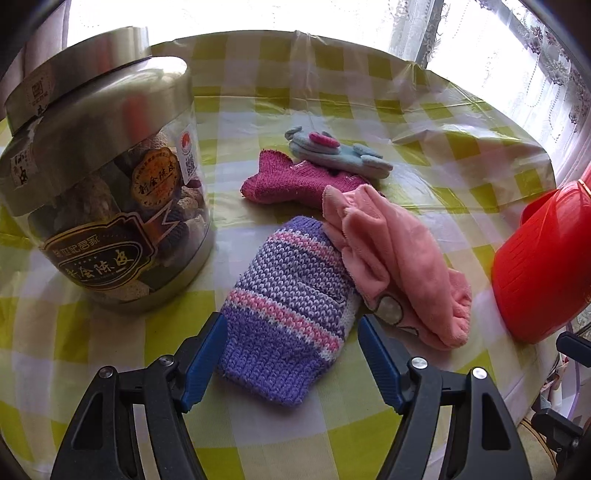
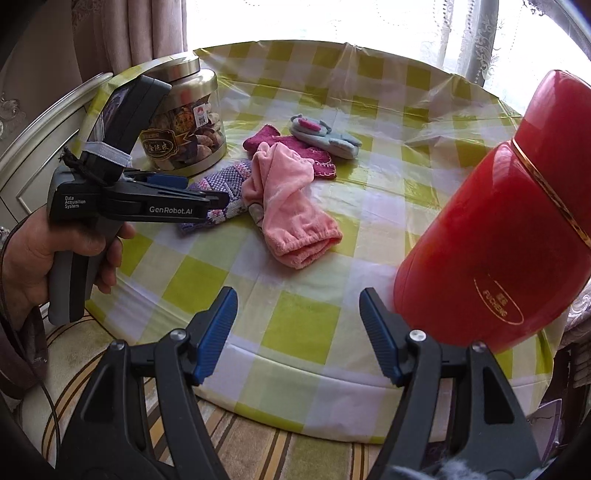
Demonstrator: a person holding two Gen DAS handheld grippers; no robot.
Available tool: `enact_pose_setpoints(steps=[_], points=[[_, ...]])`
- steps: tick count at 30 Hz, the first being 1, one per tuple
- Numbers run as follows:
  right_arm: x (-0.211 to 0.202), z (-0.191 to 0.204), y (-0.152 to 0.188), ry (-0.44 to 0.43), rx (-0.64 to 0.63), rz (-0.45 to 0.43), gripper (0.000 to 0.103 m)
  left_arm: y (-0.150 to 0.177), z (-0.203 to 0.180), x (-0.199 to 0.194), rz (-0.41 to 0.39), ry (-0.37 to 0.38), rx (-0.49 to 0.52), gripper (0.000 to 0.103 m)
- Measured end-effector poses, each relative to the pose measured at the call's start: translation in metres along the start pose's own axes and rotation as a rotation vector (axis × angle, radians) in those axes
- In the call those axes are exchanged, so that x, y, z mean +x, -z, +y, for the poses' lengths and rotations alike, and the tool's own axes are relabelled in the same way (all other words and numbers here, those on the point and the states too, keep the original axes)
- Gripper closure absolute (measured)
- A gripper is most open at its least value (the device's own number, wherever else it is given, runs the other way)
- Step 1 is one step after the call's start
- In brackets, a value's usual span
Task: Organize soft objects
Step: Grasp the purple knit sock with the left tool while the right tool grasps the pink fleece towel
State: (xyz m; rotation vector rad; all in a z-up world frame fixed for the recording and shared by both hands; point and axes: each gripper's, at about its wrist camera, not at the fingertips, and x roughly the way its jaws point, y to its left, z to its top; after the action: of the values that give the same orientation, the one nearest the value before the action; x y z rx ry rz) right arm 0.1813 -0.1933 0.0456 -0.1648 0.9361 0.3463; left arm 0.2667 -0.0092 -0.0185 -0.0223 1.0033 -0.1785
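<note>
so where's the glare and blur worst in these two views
Left wrist view: the window is blown out white, the jar shows glare, and the striped knit mitten is sharp. Right wrist view: backlit too, sheen on the tablecloth, red canister bulged by fisheye.

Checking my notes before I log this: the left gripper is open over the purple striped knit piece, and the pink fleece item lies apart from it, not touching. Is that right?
Not quite. The pink fleece item overlaps the purple striped knit piece, resting against its edge, as the left wrist view shows. The left gripper is indeed open over it.
</note>
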Motion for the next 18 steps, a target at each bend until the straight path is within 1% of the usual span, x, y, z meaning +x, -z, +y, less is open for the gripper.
enact_pose_setpoints(steps=[5,8,15,16,17,18], points=[[0.021,0.003,-0.018,-0.007,-0.013,-0.007,0.025,-0.004,0.0,0.014,0.008,-0.018,0.031,0.028],[0.036,0.004,-0.028,0.001,-0.022,-0.004,0.024,-0.007,0.003,0.019,0.004,-0.02,0.04,0.027],[0.07,0.007,-0.047,0.007,-0.041,0.016,0.021,-0.005,0.008,0.025,-0.004,0.015,0.041,0.028],[0.076,0.008,-0.048,0.008,-0.044,0.019,0.021,-0.004,0.008,0.024,-0.009,0.018,0.044,0.031],[0.081,0.008,-0.05,0.012,-0.047,0.025,0.021,-0.002,0.008,0.023,-0.014,0.023,0.046,0.036],[0.086,0.009,-0.051,0.018,-0.048,0.031,0.021,-0.001,0.006,0.021,-0.018,0.027,0.051,0.04]])
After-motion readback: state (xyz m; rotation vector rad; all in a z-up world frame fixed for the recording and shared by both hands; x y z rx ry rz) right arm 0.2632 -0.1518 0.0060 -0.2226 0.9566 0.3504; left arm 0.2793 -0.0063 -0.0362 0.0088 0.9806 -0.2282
